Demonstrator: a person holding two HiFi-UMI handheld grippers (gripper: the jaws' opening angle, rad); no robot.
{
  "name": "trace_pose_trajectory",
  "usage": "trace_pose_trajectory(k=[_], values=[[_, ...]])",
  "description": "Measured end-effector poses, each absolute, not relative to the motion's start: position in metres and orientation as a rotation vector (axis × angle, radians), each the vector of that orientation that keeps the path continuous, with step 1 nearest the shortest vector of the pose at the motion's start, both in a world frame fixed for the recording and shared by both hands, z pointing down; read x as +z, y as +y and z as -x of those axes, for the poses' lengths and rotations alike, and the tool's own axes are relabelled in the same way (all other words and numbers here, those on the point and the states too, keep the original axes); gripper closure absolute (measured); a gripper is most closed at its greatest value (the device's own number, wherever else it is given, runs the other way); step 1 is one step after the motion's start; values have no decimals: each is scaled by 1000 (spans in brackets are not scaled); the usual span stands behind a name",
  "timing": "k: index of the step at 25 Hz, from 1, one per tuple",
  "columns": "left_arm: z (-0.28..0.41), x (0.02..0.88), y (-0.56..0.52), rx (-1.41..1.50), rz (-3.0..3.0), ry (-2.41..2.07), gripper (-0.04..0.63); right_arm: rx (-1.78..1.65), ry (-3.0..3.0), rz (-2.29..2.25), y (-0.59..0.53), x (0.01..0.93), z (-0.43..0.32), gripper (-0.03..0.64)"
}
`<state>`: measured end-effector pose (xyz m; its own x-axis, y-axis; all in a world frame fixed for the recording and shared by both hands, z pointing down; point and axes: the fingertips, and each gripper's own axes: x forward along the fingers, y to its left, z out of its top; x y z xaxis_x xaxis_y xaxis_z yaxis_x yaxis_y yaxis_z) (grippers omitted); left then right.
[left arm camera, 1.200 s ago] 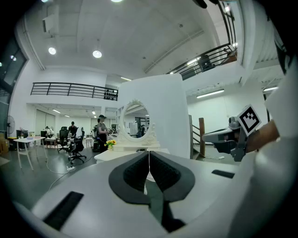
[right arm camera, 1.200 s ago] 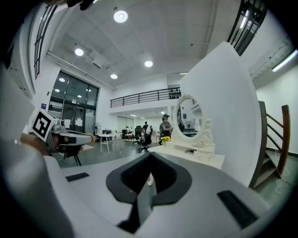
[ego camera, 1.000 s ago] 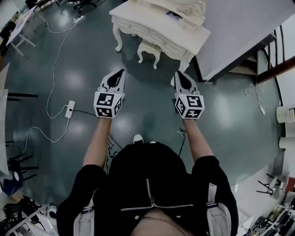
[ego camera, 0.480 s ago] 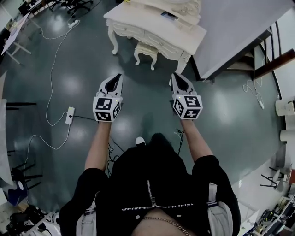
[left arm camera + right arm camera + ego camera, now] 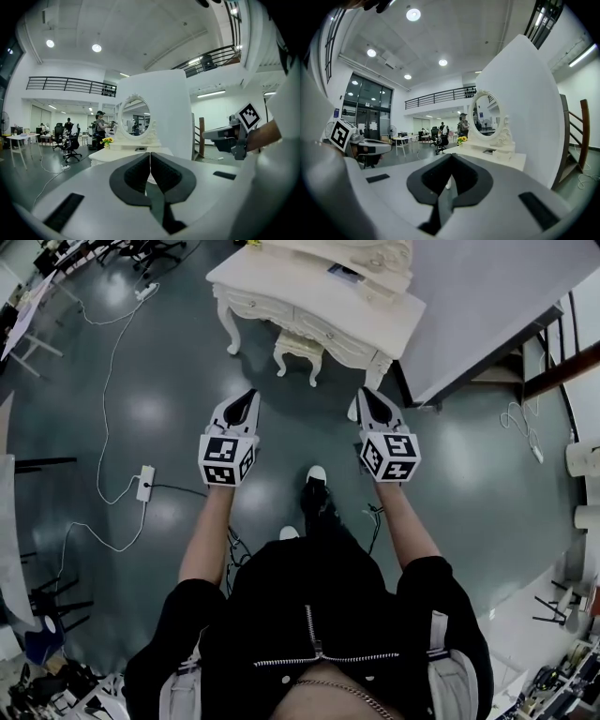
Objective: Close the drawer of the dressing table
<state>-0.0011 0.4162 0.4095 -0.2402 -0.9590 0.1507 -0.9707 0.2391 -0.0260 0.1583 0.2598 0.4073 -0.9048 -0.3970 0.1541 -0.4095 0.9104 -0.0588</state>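
Observation:
The cream dressing table point(image 5: 323, 306) stands at the top of the head view, with an oval mirror point(image 5: 135, 116) on it and a small stool point(image 5: 298, 348) tucked in front. From here I cannot tell how its drawer fronts point(image 5: 330, 334) stand. My left gripper point(image 5: 248, 397) and right gripper point(image 5: 365, 393) are held side by side over the floor, well short of the table, both pointing at it. Each has its jaws shut with nothing between them. The left gripper view shows the shut left gripper point(image 5: 150, 158) before the table point(image 5: 123, 155). In the right gripper view, the right gripper point(image 5: 450, 161) is shut too.
A white partition wall point(image 5: 487, 287) rises right of the table, with stairs point(image 5: 548, 343) beyond it. A power strip point(image 5: 145, 482) and its cable point(image 5: 105, 381) lie on the floor at left. My shoe point(image 5: 316, 476) is stepped forward between the grippers. Desks, chairs and people are far behind.
I have stepped towards the table: a shoe now shows ahead of my body, and both grippers have moved forward with me, still shut.

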Motion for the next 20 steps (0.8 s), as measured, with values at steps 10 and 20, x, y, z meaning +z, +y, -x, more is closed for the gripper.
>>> trace_pose_trajectory(k=[10, 20], values=[[70, 402, 320, 188, -1802, -2409, 574, 110, -2929, -541, 158, 403, -78, 611], [106, 401, 225, 182, -1747, -2442, 574, 34, -2928, -438, 62, 405, -24, 611]])
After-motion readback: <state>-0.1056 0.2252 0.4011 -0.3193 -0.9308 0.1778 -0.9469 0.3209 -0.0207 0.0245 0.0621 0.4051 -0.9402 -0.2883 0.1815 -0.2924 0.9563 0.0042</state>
